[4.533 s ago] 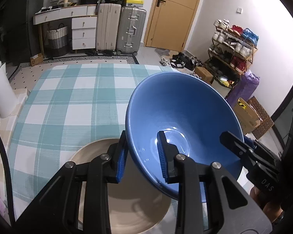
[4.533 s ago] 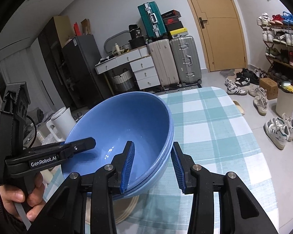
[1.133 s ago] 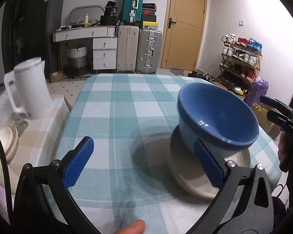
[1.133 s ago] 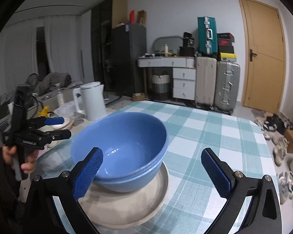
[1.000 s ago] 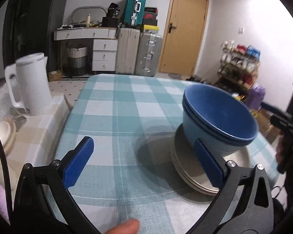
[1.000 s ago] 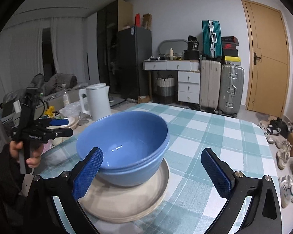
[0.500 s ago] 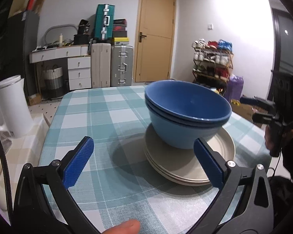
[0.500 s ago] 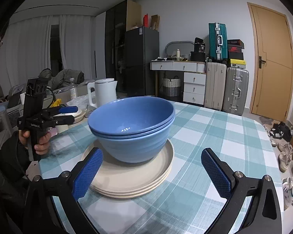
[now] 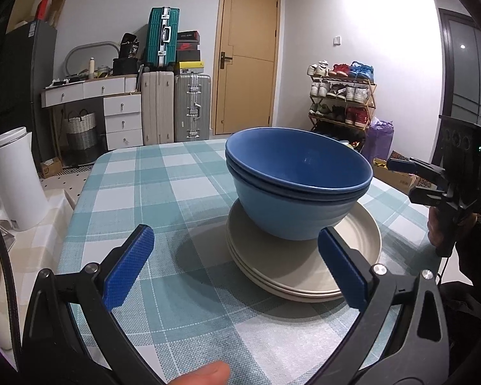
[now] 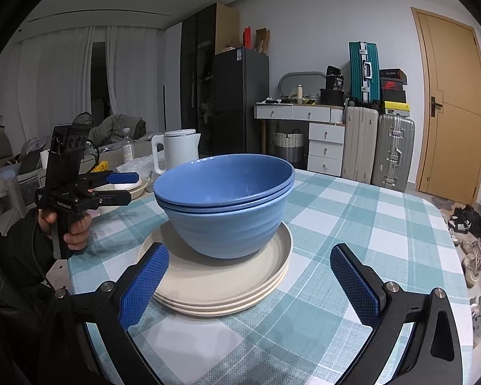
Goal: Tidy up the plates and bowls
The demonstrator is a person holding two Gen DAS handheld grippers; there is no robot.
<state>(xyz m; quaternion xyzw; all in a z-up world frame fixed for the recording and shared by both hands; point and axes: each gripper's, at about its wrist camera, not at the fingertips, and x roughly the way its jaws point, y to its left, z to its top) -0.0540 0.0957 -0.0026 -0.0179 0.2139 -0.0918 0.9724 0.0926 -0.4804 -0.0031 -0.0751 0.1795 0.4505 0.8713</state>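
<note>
Bowls [image 9: 296,186], two blue ones nested, now sit released on the beige plates [image 9: 304,266] on the checked tablecloth [image 9: 150,186], since you've pulled your left gripper [image 9: 237,269] and right gripper [image 10: 250,284] back, both spread wide and empty, so the stacking looks done.

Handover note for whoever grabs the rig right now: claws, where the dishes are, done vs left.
Left claw: open, empty, back from the stack.
Right claw: open, empty, also clear of the stack.
Blue bowls: two, nested, upright, sitting on the beige plates.
Plates: stacked, at least three rims showing, on the checked tablecloth.
Done: bowls and plates are in one pile; nothing is gripped.
Left: no other loose plates or bowls show on the cloth. The bowls sit off-centre on the plates; nudge them if a tidier stack is wanted.
</note>
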